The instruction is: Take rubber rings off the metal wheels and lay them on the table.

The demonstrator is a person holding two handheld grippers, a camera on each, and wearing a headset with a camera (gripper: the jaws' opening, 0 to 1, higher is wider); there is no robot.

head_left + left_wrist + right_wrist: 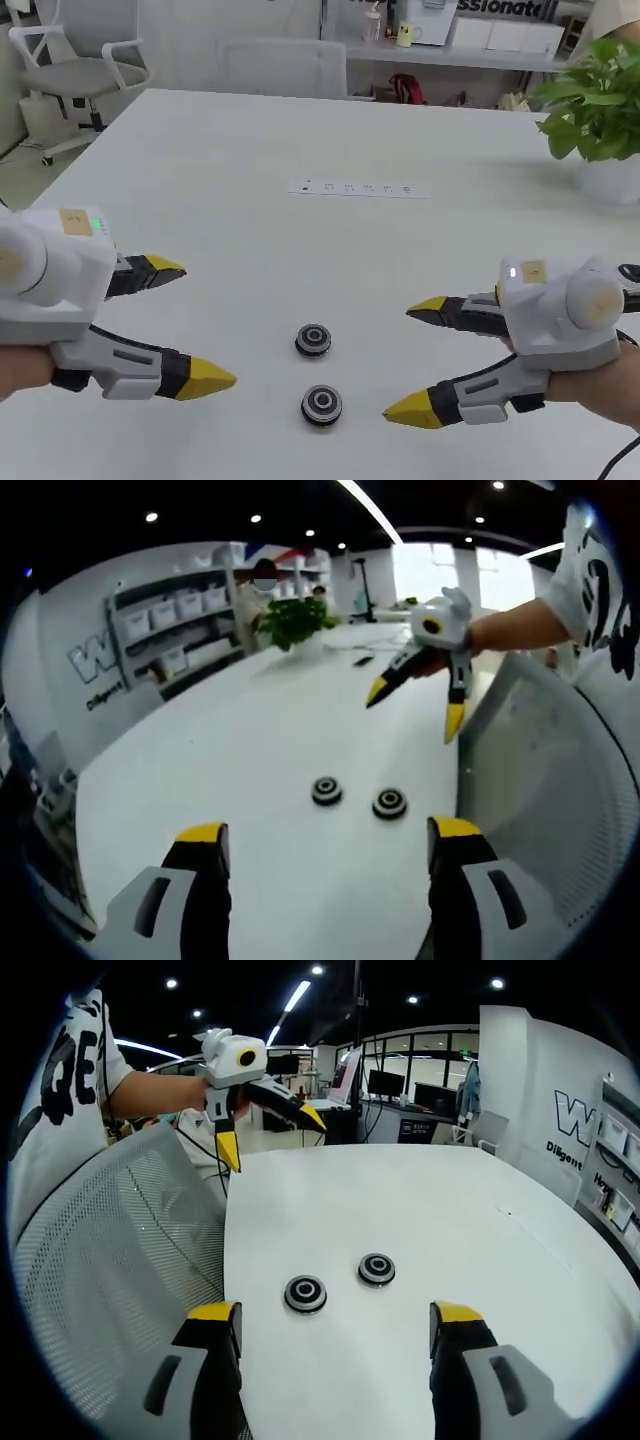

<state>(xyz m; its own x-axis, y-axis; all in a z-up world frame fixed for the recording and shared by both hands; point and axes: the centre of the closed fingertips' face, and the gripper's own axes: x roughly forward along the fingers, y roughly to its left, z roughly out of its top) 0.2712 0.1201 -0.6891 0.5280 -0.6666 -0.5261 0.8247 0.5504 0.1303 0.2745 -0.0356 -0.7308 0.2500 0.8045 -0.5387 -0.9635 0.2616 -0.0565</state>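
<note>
Two metal wheels, far wheel (pixel 313 340) and near wheel (pixel 321 404), lie on the white desk (pixel 250 170) between the left hand-held gripper (pixel 205 323) and right hand-held gripper (pixel 399 360), both with jaws apart. Rim detail too small to read. Plant (pixel 595 95) cut off far right; office chair (pixel 75 60) far left.

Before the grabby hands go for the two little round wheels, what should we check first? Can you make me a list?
1. Farther round metal wheel and nearer round metal wheel lie flat on the white table, not touching each other: ok.
2. Black rubber rings are on both wheels, ready to pull off: ok.
3. Left gripper has its fingers open and holds nothing: ok.
4. Right gripper has its fingers open and holds nothing: ok.
5. There is bare table beside the wheels for laying the rings: ok.
6. How tightly the rings sit: cannot tell.
</note>
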